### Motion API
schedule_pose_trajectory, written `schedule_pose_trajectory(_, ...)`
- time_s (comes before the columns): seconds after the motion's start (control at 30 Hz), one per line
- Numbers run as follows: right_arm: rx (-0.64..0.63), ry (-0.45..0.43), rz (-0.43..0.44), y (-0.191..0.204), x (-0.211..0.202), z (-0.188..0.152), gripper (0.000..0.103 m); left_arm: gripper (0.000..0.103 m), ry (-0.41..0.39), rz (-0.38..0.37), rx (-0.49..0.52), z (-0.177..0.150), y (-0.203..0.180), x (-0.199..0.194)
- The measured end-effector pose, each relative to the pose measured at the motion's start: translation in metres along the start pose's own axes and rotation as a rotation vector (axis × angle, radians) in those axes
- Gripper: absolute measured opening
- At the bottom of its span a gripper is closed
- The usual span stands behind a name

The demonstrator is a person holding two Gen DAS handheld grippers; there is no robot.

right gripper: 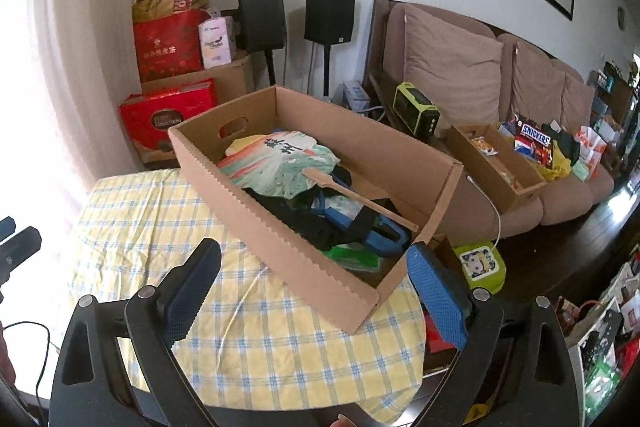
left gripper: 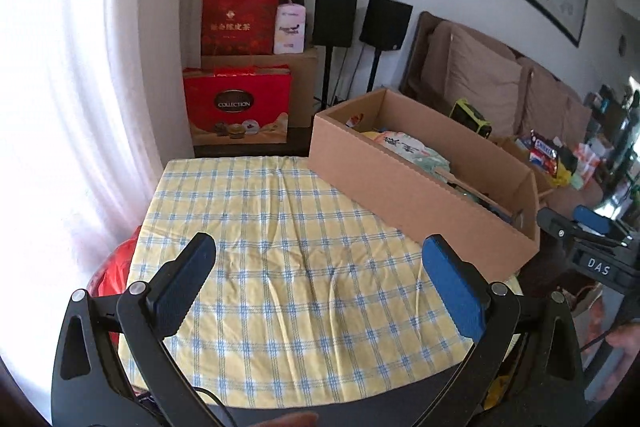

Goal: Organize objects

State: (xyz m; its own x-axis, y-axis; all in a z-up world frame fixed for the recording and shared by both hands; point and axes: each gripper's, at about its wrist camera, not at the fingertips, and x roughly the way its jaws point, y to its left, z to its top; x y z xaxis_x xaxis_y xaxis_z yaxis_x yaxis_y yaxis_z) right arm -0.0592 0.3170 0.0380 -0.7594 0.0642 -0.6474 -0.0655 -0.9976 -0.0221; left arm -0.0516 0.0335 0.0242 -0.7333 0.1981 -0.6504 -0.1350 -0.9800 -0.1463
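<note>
Two grippers hover with fingers spread wide and nothing between them: the left gripper (left gripper: 318,251) and the right gripper (right gripper: 314,255), each low in its frame above the yellow-and-blue checked tablecloth (left gripper: 280,235). At frame centre in the right wrist view, an open brown cardboard box (right gripper: 280,247) with a zigzag-cut rim sits on the cloth, holding a painted paper fan (right gripper: 280,163) with a wooden handle atop black and blue items.

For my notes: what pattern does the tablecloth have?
The tablecloth has a yellow and white check with blue lines, seen best in the left wrist view.
</note>
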Motion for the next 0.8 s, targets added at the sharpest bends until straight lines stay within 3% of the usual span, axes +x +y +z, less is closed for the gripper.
schedule_pose_trajectory(0.2,0.003,-0.022,-0.037,-0.001,-0.009,-0.004,0.095,0.103,-0.013,0.019,-0.008,-0.003,0.005,-0.011)
schedule_pose_trajectory(0.8,0.004,-0.059,-0.041,0.001,-0.026,-0.004,0.095,0.103,-0.041,0.041,-0.055,-0.001,0.016,-0.028)
